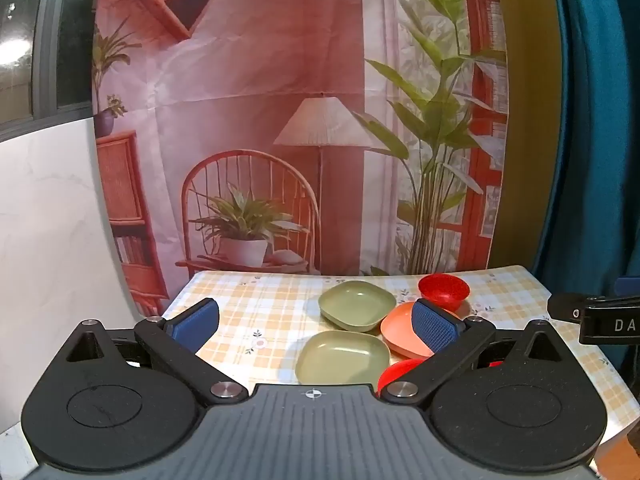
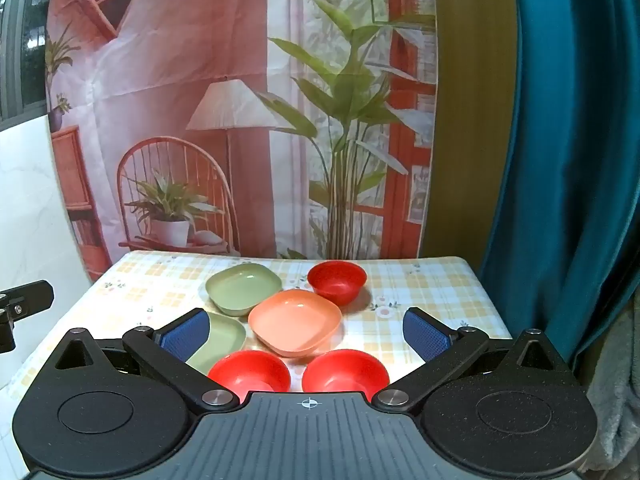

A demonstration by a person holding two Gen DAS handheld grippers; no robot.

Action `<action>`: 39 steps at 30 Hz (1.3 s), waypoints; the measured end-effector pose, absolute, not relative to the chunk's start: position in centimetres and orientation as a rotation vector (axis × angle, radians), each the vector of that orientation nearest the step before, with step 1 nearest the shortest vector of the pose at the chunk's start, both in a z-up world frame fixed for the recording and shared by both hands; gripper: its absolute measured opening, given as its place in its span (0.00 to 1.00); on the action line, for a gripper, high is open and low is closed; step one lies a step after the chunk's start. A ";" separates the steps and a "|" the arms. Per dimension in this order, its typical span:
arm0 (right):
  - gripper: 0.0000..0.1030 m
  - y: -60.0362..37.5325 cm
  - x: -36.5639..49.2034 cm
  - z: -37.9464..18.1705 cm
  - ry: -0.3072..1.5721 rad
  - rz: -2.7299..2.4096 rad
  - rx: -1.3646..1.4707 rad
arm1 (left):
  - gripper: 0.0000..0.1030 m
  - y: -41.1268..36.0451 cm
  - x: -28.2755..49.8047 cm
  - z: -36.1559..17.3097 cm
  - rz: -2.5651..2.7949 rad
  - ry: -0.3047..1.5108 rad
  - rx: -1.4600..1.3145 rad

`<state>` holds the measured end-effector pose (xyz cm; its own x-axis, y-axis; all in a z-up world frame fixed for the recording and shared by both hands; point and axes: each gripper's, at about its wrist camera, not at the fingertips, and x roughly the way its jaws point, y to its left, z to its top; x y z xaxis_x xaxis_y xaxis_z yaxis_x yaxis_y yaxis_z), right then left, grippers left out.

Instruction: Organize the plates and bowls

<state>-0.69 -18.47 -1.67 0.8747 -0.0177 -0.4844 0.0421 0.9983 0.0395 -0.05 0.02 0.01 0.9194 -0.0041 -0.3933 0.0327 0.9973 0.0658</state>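
Observation:
Two green square plates, a far one (image 1: 357, 304) (image 2: 243, 287) and a near one (image 1: 343, 357) (image 2: 221, 338), lie on the checked tablecloth (image 1: 256, 308). An orange square plate (image 2: 295, 321) (image 1: 400, 330) sits between them and the red bowls. One red bowl stands at the back (image 2: 337, 281) (image 1: 444, 290), two at the front (image 2: 249, 370) (image 2: 345, 372); one front bowl shows partly in the left wrist view (image 1: 396, 372). My left gripper (image 1: 316, 322) is open and empty above the table's near side. My right gripper (image 2: 306, 332) is open and empty above the front bowls.
A printed backdrop (image 1: 280, 120) hangs behind the table. A teal curtain (image 2: 568, 160) is on the right, a white wall (image 1: 48, 220) on the left. The table's right edge (image 2: 490, 300) and far edge are near the dishes.

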 end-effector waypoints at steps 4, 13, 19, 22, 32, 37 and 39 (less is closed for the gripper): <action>1.00 -18.6 -0.7 -1.6 0.504 -0.032 0.050 | 1.00 0.2 -0.3 0.1 -0.026 0.407 0.066; 1.00 -18.8 -0.6 -1.7 0.501 -0.031 0.057 | 1.00 0.7 -0.1 0.7 -0.018 0.416 0.069; 1.00 -18.8 -0.7 -1.8 0.497 -0.033 0.060 | 1.00 0.4 -0.3 0.6 -0.009 0.408 0.059; 1.00 -18.8 -0.7 -1.8 0.497 -0.033 0.061 | 1.00 0.3 -0.2 0.5 -0.016 0.410 0.065; 1.00 -18.8 -0.7 -1.8 0.496 -0.032 0.063 | 1.00 0.4 -0.4 0.4 -0.025 0.405 0.070; 1.00 -18.8 -0.7 -1.8 0.495 -0.032 0.063 | 1.00 0.4 -0.4 0.3 -0.024 0.404 0.070; 1.00 -18.8 -0.8 -1.8 0.495 -0.032 0.064 | 1.00 0.3 -0.4 0.3 -0.024 0.405 0.070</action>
